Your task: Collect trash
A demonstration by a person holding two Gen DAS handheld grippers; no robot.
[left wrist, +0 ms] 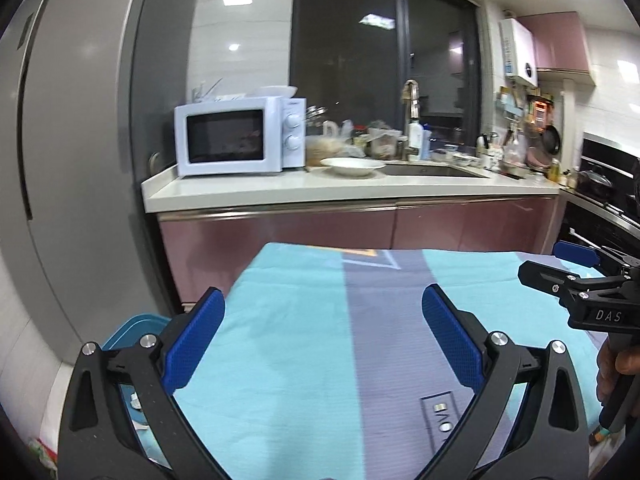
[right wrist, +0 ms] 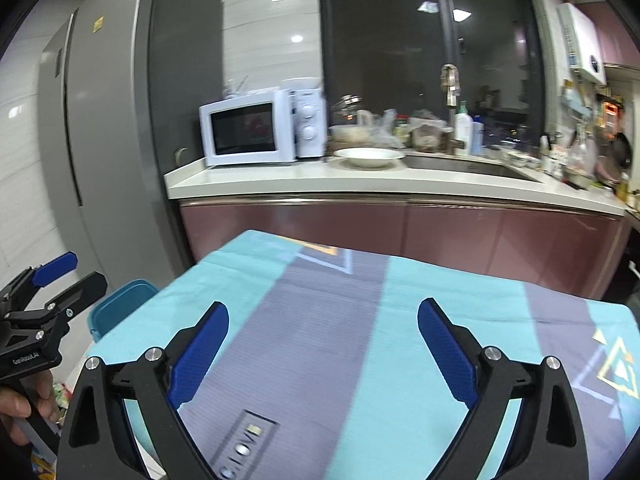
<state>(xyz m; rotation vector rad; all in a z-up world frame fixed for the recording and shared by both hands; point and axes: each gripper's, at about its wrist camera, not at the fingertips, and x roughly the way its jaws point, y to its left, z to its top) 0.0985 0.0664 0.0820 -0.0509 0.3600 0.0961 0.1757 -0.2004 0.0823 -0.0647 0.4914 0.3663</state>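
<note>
Left gripper [left wrist: 323, 336]: jaws stood wide apart, blue pads facing each other, nothing between them; it hovered over the cloth, angled a little downward.
Right gripper [right wrist: 323, 350]: jaws also spread wide and empty, over the same cloth; in the left wrist view it poked in at 3 o'clock, a hand [left wrist: 618, 368] wrapped round its grip.
Left hand [right wrist: 24, 404]: seen at 8 o'clock in the right wrist view, fingers round the handle.
Table [left wrist: 304, 344]: covered in a turquoise cloth with a grey band down the middle and a printed label near the bottom edge.
Trash: none could be made out on the cloth in either view; where it lay I could not tell.
Bin [right wrist: 120, 304]: a teal container sat just beside the table's edge, at 9 o'clock from the right gripper; small scraps showed inside it in the left wrist view, too blurred to name.
Counter [left wrist: 280, 190]: at 12 o'clock beyond the table, pale top over pink cabinets.
Microwave [left wrist: 236, 136]: white, on the counter at 11 o'clock.
Plate [left wrist: 352, 166]: white, just right of the microwave, beside the sink [left wrist: 432, 170].
Fridge [left wrist: 80, 140]: grey, tall, at 9 to 10 o'clock.
</note>
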